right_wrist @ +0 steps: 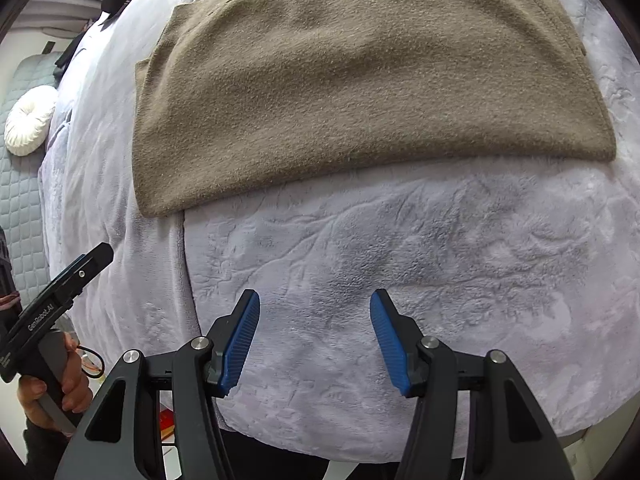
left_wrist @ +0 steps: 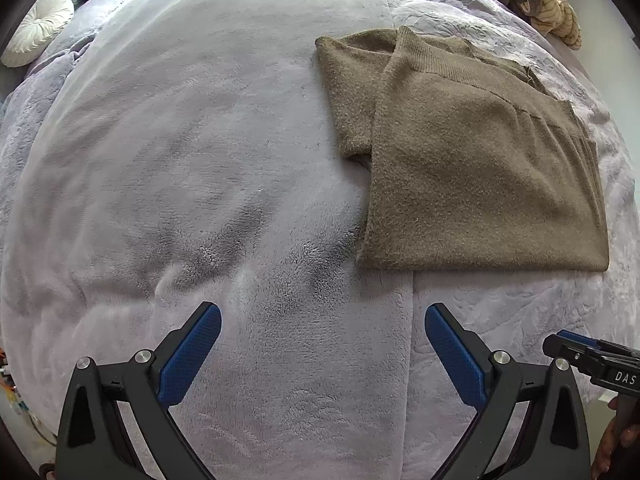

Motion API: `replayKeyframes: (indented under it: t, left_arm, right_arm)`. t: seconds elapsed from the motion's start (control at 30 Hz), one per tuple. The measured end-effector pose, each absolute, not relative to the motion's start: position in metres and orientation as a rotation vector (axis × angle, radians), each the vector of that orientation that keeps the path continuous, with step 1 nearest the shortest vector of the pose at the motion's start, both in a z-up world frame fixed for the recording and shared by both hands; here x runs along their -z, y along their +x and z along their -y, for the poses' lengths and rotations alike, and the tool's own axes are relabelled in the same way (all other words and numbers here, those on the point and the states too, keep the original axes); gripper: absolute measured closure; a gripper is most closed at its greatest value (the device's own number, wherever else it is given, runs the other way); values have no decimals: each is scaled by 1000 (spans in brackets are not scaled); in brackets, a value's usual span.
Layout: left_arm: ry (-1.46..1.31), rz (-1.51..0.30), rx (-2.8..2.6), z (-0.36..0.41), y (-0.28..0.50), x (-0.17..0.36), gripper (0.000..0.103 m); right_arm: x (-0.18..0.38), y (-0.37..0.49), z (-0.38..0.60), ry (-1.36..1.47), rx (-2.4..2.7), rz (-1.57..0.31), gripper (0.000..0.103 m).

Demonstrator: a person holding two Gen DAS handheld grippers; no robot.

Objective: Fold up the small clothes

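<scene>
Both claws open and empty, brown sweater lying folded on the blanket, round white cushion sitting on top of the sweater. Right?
Not the cushion: the left wrist view shows it far off at the bed's edge, apart from the sweater. The rest holds: left claw and right claw open and empty, sweater folded on the blanket.

We carry two alike tools: our left gripper (left_wrist: 323, 314) and right gripper (right_wrist: 315, 300) have matte black arms, round silver screws at the joints and blue ribbed pads (right_wrist: 241, 344). White lettering marks the black handles, and a dark sleeve (right_wrist: 6, 280) covers our left arm.
</scene>
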State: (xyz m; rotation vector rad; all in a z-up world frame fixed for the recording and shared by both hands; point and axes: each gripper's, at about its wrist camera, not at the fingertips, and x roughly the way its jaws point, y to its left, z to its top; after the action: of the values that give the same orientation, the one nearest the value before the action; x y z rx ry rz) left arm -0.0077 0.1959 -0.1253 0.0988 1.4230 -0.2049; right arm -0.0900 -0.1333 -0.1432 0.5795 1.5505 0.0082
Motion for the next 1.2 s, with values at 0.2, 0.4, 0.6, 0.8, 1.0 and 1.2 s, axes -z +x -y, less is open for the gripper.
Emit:
replayKeyframes:
  t: [0.2,0.4,0.6,0.8,1.0,1.2]
  left_arm:
    - [113,-1441,230,-197,-5,135,1]
    - [127,-1440,236,-197,5,142,1]
    - [27,-1444,206,-202,29,147,1]
    - [-91,-1441,257,-207,61,150,1]
    - [-196,-1472,329,-196,93,166,1]
    - [-421,-1527,456,-189,124,187,1]
  right_arm:
    - [146,-95,133,628,18,-1536,42]
    - [155,-89,136,774,-14,-1491,42]
    - [180,-69,143,1119,-104,-1350,38]
    - [212,-38,128,1302,-166,-1250,37]
    - [232,-21,118,1466,-150,-1136,36]
    - [223,-2,118,1539,-236,-1050,95]
